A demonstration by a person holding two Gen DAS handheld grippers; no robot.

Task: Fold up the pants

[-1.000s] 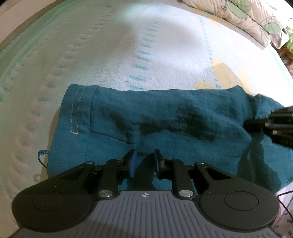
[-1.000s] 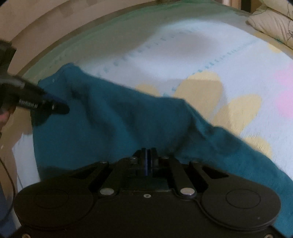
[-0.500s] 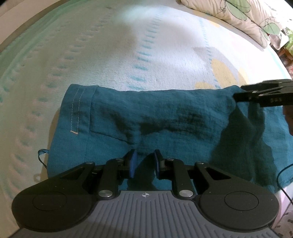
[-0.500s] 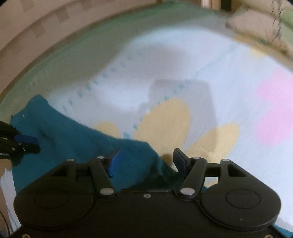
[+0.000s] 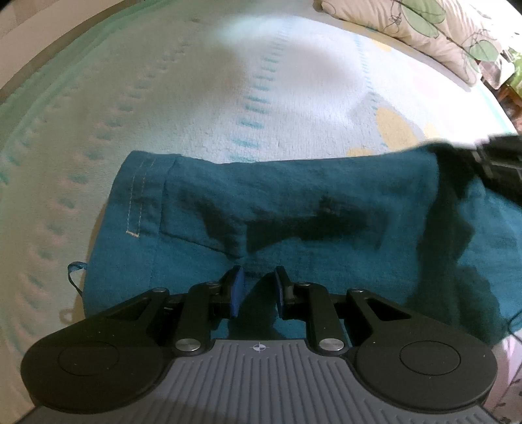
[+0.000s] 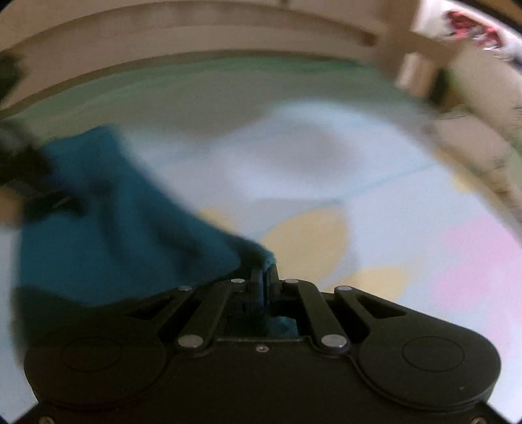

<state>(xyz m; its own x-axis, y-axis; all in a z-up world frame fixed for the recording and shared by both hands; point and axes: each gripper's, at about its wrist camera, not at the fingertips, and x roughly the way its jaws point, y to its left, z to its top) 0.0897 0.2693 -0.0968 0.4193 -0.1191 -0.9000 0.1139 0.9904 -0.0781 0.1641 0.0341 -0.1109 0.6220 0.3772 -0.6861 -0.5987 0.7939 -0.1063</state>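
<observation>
Teal pants (image 5: 293,208) lie folded on a pale bed cover (image 5: 228,81), with the stitched hem at the left. My left gripper (image 5: 256,287) hovers at the near edge of the cloth, jaws a little apart, holding nothing. My right gripper (image 6: 264,277) is shut on a bunched edge of the pants (image 6: 114,212) and lifts it off the cover. The right gripper also shows blurred at the right edge of the left wrist view (image 5: 499,159), with cloth rising to it.
A leaf-patterned pillow (image 5: 424,29) lies at the far right of the bed. The cover (image 6: 310,163) carries yellow and pink patches. A wooden bed frame (image 6: 195,29) runs along the far side. A thin teal drawstring (image 5: 73,270) trails left of the pants.
My right gripper opened, moved along the far edge of the pants, and has shut on the cloth and lifted it. My left gripper has stayed in place.
</observation>
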